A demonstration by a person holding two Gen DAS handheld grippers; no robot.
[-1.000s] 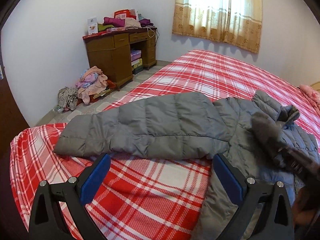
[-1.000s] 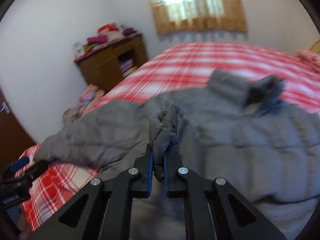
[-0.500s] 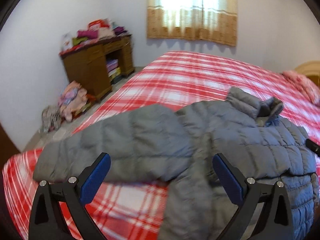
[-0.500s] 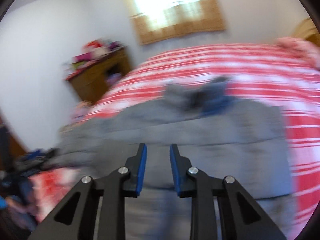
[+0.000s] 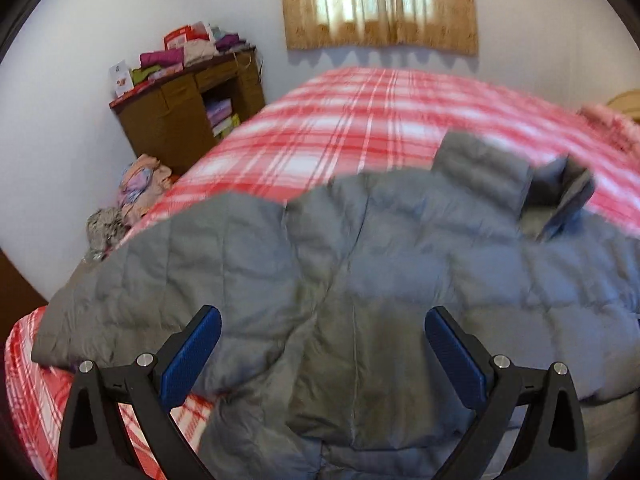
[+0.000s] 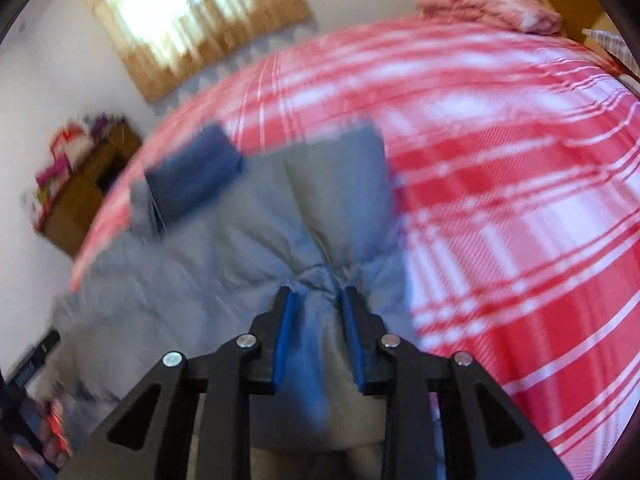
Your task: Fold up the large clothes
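I see white walls (image 5: pixel 80 40), a bright curtained window (image 5: pixel 380 4), a cluttered wooden desk (image 5: pixel 180 108), and perhaps clothes heaped on the floor (image 5: pixel 136 188).

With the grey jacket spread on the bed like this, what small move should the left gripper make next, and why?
Probably lower the left gripper onto the near sleeve and close on it. Its jaws stand wide open with nothing between them, and that sleeve still lies spread out to the side of the grey padded jacket on the plaid bed, not yet folded in.
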